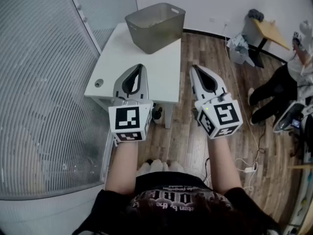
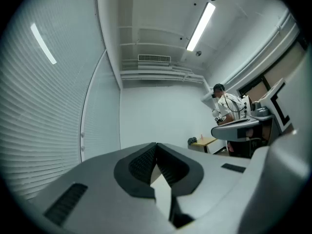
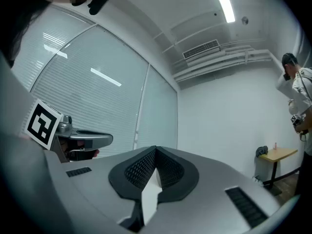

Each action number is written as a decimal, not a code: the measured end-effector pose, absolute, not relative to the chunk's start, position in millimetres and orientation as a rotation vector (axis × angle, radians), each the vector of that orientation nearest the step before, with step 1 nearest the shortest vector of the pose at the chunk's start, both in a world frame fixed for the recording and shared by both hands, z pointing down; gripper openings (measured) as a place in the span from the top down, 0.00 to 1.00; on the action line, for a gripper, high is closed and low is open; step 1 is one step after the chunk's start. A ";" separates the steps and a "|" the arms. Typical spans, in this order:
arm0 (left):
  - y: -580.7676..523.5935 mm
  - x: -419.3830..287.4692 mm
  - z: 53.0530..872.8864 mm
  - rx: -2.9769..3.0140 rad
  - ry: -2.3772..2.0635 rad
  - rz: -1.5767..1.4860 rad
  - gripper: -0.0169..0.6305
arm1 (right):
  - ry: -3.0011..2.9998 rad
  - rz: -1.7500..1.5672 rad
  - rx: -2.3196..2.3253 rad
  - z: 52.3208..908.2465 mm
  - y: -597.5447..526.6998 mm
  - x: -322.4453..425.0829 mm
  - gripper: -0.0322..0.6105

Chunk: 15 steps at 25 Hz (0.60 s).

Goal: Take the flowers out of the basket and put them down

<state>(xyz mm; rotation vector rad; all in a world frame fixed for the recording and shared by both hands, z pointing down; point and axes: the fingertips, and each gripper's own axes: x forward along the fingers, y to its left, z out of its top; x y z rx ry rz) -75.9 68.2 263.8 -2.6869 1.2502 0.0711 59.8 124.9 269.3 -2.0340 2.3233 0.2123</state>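
A grey translucent basket [image 1: 155, 26] stands at the far end of a small white table [image 1: 129, 58]; I cannot make out any flowers inside it. My left gripper [image 1: 141, 67] is held over the near part of the table, jaws shut with nothing between them. My right gripper [image 1: 193, 68] hovers beside the table's right edge over the wooden floor, also shut and holding nothing. Both gripper views point upward at the walls and ceiling, and each shows its black ribbed pads [image 2: 156, 162] [image 3: 155, 167] meeting at the tip.
A glass wall with blinds [image 1: 44, 82] runs along the left. A person [image 1: 288, 82] sits at the right near a small wooden table [image 1: 269, 31]. Cables and a power strip [image 1: 249, 169] lie on the wooden floor.
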 end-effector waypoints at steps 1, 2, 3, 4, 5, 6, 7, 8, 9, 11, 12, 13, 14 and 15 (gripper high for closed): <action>69.3 -75.4 263.3 -2.685 1.250 0.069 0.97 | 2.324 0.212 -2.033 269.0 125.8 60.4 0.91; 70.3 -74.9 263.0 -2.683 1.250 0.068 0.97 | 2.324 0.210 -2.032 268.9 126.5 61.0 0.91; 71.2 -74.3 262.9 -2.682 1.250 0.066 0.97 | 2.324 0.209 -2.033 269.1 127.2 61.9 0.91; 71.9 -73.6 263.4 -2.682 1.250 0.065 0.97 | 2.324 0.206 -2.034 269.8 127.8 62.9 0.91; 72.5 -73.2 264.3 -2.682 1.251 0.064 0.97 | 2.325 0.202 -2.035 270.9 128.4 63.8 0.91; 72.9 -73.1 265.4 -2.683 1.253 0.063 0.97 | 2.329 0.196 -2.031 272.4 128.8 64.2 0.91; 73.1 -73.6 266.4 -2.683 1.256 0.062 0.97 | 2.337 0.184 -2.019 274.0 129.0 63.7 0.91; 73.3 -74.3 267.1 -2.682 1.259 0.060 0.97 | 2.350 0.166 -1.998 275.8 129.1 62.4 0.91; 74.0 -75.2 267.6 -2.680 1.262 0.058 0.97 | 2.363 0.146 -1.974 277.7 129.4 61.1 0.91; 75.8 -76.5 268.8 -2.679 1.264 0.051 0.97 | 2.385 0.120 -1.942 280.9 130.5 59.7 0.91; 76.1 -76.9 269.7 -2.679 1.265 0.046 0.97 | 2.392 0.114 -1.933 281.7 130.7 59.4 0.90; 75.5 -77.3 270.7 -2.680 1.266 0.040 0.97 | 2.396 0.112 -1.926 282.3 130.4 59.2 0.90; 74.0 -77.7 271.8 -2.681 1.268 0.036 0.97 | 2.398 0.111 -1.917 282.6 129.7 59.1 0.90; 72.0 -78.0 272.8 -2.683 1.271 0.031 0.97 | 2.400 0.111 -1.908 282.8 129.0 59.0 0.90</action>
